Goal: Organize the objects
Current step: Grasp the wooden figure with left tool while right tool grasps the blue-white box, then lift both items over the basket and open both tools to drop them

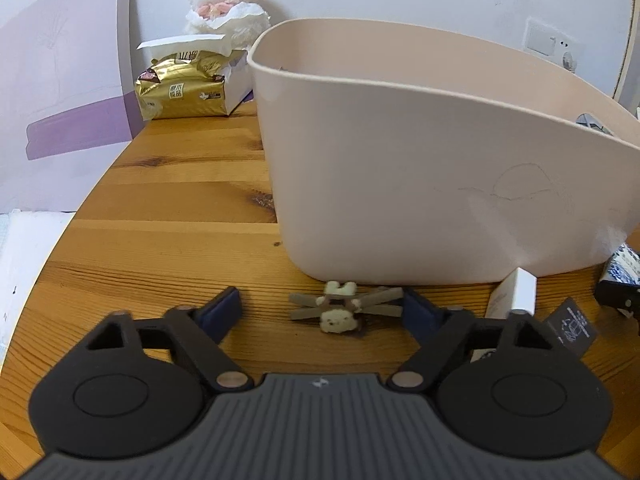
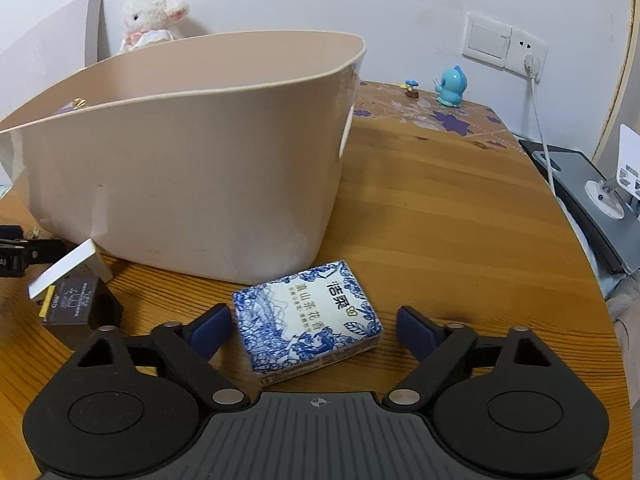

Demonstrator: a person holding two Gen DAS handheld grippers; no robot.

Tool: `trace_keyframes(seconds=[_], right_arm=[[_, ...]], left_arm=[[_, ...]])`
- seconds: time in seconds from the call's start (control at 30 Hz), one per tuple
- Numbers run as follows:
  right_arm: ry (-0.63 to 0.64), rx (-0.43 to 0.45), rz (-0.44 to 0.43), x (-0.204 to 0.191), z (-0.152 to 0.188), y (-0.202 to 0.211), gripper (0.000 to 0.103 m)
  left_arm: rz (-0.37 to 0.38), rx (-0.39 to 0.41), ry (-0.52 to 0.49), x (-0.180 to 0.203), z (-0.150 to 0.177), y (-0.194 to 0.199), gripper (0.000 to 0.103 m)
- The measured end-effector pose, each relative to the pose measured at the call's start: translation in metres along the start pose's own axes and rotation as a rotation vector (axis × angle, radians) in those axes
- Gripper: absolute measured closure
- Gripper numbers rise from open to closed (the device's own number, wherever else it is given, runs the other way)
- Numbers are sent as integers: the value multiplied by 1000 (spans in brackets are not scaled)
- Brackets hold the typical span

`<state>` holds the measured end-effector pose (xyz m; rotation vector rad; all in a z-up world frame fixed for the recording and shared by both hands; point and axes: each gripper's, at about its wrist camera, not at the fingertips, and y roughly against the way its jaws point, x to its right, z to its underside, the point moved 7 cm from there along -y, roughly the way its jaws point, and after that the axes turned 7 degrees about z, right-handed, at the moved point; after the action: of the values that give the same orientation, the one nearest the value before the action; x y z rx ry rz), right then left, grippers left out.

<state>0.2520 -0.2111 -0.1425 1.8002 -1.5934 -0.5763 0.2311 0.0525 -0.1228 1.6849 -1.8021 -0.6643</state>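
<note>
Beige plastic made up the bin [image 1: 400,160] on the wooden table [image 1: 180,208], and only a hint of contents showed over its rim, so the sorting looked barely begun. Four things lay outside at its base: a hair clip [image 1: 340,312], a white box [image 2: 68,268], a black box [image 2: 76,304] and a tissue pack [image 2: 308,320]. The left tool [image 1: 322,310] gaped around the clip; the right tool [image 2: 312,326] gaped around the tissue pack, neither gripping.
</note>
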Motion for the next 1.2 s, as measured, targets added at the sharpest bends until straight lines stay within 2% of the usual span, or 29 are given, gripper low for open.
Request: trace_keyframes(seconds=[0.07, 0.1, 0.27, 0.5, 0.97, 1.2], right_arm=[[6, 6, -6, -2, 0, 4, 33], [6, 4, -11, -4, 0, 5, 34], [-4, -12, 0, -5, 2, 11, 39], [-3, -10, 8, -6, 7, 34, 39], [15, 161, 13, -13, -9, 134, 39], [17, 268, 8, -16, -26, 173, 39]], left_arm=[[9, 3, -7, 2, -1, 2, 39], [15, 1, -9, 2, -1, 3, 42], [29, -27, -15, 4, 2, 9, 43], [42, -31, -10, 4, 14, 25, 43], [73, 102, -73, 21, 4, 104, 43], [81, 187, -122, 35, -14, 136, 43]])
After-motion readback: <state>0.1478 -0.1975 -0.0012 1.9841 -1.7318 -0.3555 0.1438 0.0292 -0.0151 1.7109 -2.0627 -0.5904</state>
